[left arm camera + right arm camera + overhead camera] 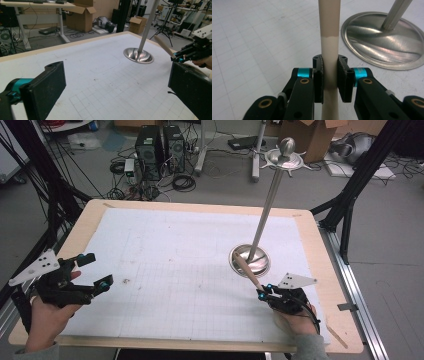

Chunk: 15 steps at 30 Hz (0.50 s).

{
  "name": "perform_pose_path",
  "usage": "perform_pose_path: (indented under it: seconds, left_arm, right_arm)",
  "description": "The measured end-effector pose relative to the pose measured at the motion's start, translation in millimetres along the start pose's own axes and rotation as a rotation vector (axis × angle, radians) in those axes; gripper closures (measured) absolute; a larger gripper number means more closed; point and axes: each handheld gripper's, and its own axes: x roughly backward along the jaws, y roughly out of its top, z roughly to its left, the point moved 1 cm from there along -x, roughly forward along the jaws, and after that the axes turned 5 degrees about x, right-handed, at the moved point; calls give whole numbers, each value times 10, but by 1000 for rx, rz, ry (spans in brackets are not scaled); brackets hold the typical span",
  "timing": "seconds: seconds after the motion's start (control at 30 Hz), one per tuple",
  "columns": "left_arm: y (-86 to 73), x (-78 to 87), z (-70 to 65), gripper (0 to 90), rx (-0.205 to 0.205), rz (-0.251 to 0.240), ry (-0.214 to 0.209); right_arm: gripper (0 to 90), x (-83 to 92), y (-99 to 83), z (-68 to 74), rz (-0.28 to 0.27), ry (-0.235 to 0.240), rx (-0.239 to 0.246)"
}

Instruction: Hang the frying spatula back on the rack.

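Note:
A beige wooden handle [246, 270] sticks up and away from my right gripper [262, 293], which is shut on it at the table's right front. In the right gripper view both pads press the beige handle [329, 40] on its sides, with my right gripper [330, 75] at its lower part. A steel stand with a round base [250, 260] and a tall pole [267, 210] rises just beyond the handle's tip. My left gripper [91, 271] hovers open at the left front with nothing between its fingers; its two pads [47, 85] stand wide apart in the left gripper view.
A white grid sheet [175, 265] covers the wooden tabletop [330, 285]. The stand's top carries a spiked ring and ball [286, 155]. Beyond the table are computer towers [160, 145], cables and cardboard boxes [315, 135] on the floor. A metal rail [357, 295] runs along the right edge.

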Motion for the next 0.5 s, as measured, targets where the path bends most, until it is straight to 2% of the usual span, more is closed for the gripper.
perform_pose_path:
  seconds: [0.37, 0.5]
  left_arm:
    - [-11, -10, -2, 18, 2, 3, 0]
    - [-16, -20, -5, 18, 4, 4, -1]
  right_arm:
    - [779, 126, 75, -61, -49, 5, -17]
    - [779, 223, 93, -97, -82, 20, -32]
